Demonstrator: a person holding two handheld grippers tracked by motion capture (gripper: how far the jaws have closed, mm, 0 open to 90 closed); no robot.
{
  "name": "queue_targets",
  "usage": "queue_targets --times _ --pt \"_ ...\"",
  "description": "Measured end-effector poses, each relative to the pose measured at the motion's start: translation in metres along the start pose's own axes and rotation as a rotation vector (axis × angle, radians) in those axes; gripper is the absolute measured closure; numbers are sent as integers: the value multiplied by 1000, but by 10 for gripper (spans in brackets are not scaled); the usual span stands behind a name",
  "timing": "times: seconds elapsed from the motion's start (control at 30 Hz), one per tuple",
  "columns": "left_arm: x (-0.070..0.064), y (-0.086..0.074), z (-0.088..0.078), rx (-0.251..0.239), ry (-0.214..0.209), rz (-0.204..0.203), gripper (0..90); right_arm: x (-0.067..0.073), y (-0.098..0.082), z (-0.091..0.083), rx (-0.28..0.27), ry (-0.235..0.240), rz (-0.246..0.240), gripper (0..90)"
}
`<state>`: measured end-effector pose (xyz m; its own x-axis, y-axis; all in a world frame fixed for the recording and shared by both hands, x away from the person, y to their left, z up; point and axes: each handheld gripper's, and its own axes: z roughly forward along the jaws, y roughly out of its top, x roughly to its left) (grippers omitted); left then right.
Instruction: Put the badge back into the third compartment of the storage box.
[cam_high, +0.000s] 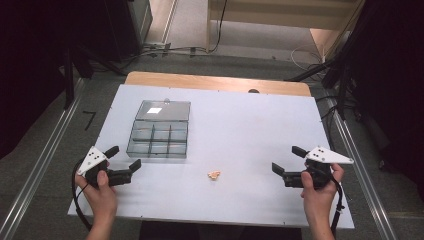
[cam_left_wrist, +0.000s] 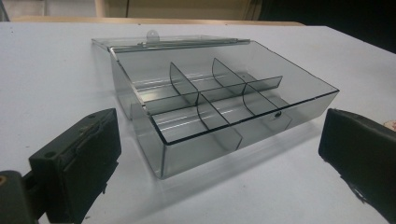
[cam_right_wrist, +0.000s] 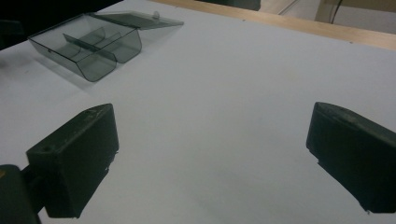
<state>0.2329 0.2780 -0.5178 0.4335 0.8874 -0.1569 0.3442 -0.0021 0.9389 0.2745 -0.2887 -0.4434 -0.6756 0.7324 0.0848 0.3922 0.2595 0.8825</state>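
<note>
left gripper (cam_high: 123, 157) jaws spread, just short of clear smoky plastic divider box (cam_high: 159, 135), lid open; right gripper (cam_high: 290, 159) jaws spread over bare white table (cam_high: 250, 130); small tan piece (cam_high: 214, 174) between grippers, near front edge.

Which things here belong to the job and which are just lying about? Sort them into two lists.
Belongs to the job:
- clear compartment box, lid open
- small tan piece on the white table
- left tongs, open
- right tongs, open

Just lying about:
- cables on the floor
- wooden furniture behind the table
</note>
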Motion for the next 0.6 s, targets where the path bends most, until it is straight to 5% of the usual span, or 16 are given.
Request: queue_targets --times 0.6 --pt "-6 0 3 34 24 36 0 30 30 49 84 125 -64 18"
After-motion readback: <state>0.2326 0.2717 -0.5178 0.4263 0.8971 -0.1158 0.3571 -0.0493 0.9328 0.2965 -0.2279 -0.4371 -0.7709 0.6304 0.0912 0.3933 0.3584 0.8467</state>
